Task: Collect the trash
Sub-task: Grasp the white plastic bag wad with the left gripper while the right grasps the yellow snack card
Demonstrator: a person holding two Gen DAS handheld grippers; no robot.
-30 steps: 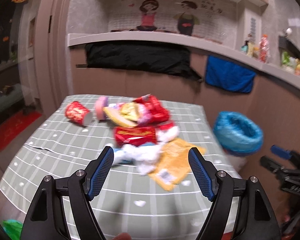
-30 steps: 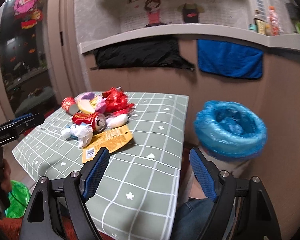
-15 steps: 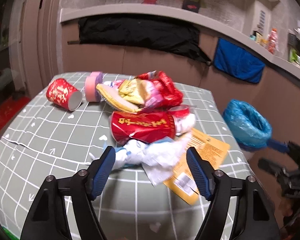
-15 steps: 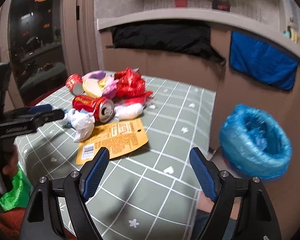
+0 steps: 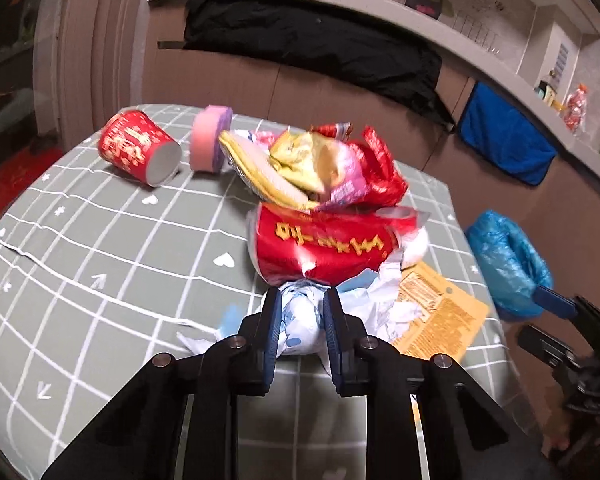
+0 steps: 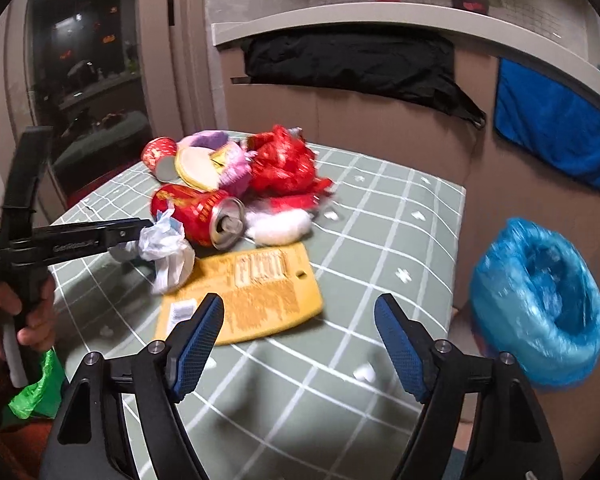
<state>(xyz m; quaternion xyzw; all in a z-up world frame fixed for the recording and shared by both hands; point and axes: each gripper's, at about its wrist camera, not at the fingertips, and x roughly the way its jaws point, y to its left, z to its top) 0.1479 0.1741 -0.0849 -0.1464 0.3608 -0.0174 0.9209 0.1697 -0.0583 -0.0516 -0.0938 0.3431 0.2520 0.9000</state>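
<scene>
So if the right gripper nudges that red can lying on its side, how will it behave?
The red can lies on its side, so it will probably roll. Its opened top suggests it is empty and light. The crumpled white wrapper touching it may check the roll.

One can (image 6: 204,216), one cup (image 5: 138,148), one bin (image 6: 540,304).

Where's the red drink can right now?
The red drink can lies on its side on the grey checked tablecloth, just behind the crumpled white tissue and beside the yellow paper packet.
</scene>
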